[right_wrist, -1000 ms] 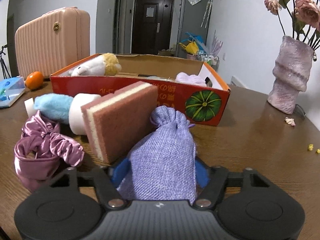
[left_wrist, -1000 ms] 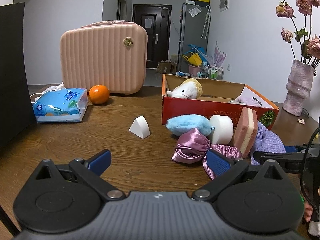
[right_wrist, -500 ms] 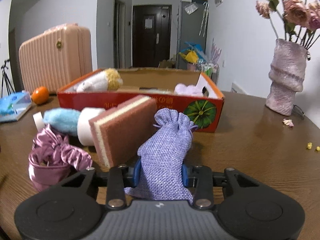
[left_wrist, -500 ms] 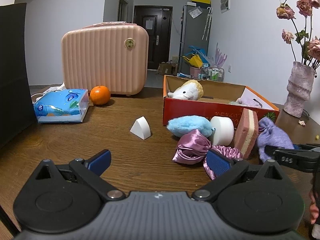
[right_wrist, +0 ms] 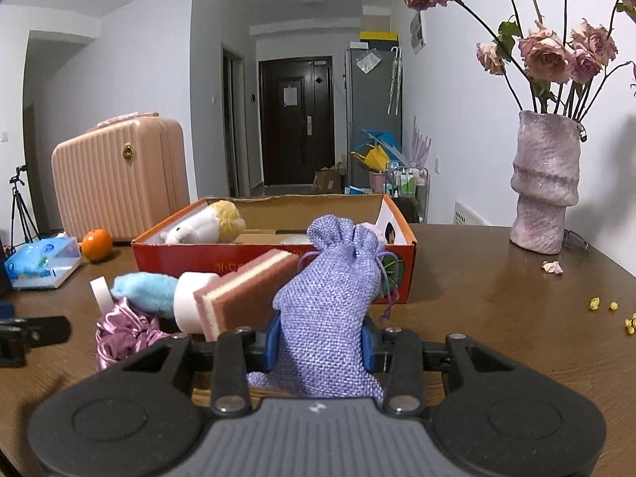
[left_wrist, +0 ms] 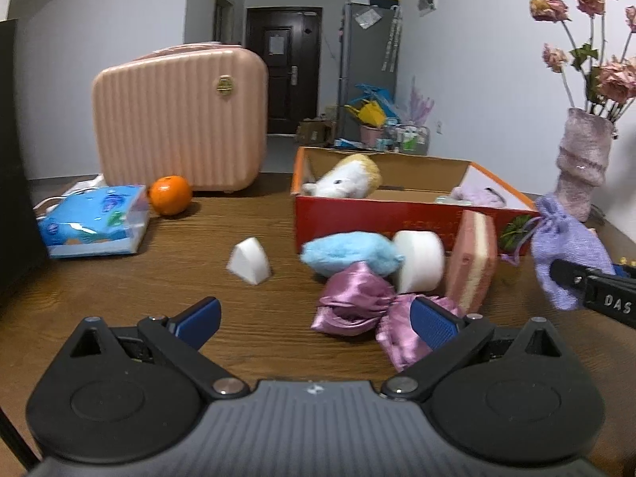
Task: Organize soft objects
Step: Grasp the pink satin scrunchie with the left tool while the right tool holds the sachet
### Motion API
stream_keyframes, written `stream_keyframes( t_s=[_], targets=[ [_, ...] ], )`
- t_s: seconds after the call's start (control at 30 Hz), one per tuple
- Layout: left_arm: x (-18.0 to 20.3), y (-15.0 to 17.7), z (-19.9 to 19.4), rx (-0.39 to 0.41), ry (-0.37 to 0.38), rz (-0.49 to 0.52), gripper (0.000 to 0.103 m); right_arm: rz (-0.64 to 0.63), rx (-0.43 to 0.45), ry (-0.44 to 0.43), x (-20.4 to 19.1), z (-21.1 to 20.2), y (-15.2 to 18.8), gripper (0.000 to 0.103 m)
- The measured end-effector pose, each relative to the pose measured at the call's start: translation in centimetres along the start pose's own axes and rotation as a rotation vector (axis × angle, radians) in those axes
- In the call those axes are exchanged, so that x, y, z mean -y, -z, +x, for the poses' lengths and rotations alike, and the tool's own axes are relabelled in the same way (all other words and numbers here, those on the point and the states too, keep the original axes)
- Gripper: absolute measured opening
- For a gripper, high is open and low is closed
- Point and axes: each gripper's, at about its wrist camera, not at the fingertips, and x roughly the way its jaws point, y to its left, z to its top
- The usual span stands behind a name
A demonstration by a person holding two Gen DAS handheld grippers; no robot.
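Only the right view shows the right hand-held gripper (right_wrist: 318,348) pinching the pouch (right_wrist: 332,302) at lower centre; the left hand-held gripper (left_wrist: 314,322) stays spread.

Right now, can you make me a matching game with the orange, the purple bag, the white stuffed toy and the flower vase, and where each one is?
Things:
1. orange
2. purple bag
3. white stuffed toy
4. flower vase

Places:
A. inside the red box
B. squeezed in the right gripper
C. next to the pink suitcase
D. standing on the table, right of the box

Pairs: 1-C, 2-B, 3-A, 4-D
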Motion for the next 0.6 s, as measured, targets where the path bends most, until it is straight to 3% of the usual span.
stream_keyframes(
  t_s=[0.27, 0.6],
  targets=[
    [3.3, -0.1, 2.4, -0.029, 0.045, 0.070, 0.103, -0.001, 0.015, 0.002, 0.2, -0.2, -0.1, 0.037],
    [5.4, -0.1, 6.4, -0.088, 0.024, 0.158, 0.103, 0.004, 0.022, 0.019, 1.0, -0.1, -0.1, 0.037]
  ],
)
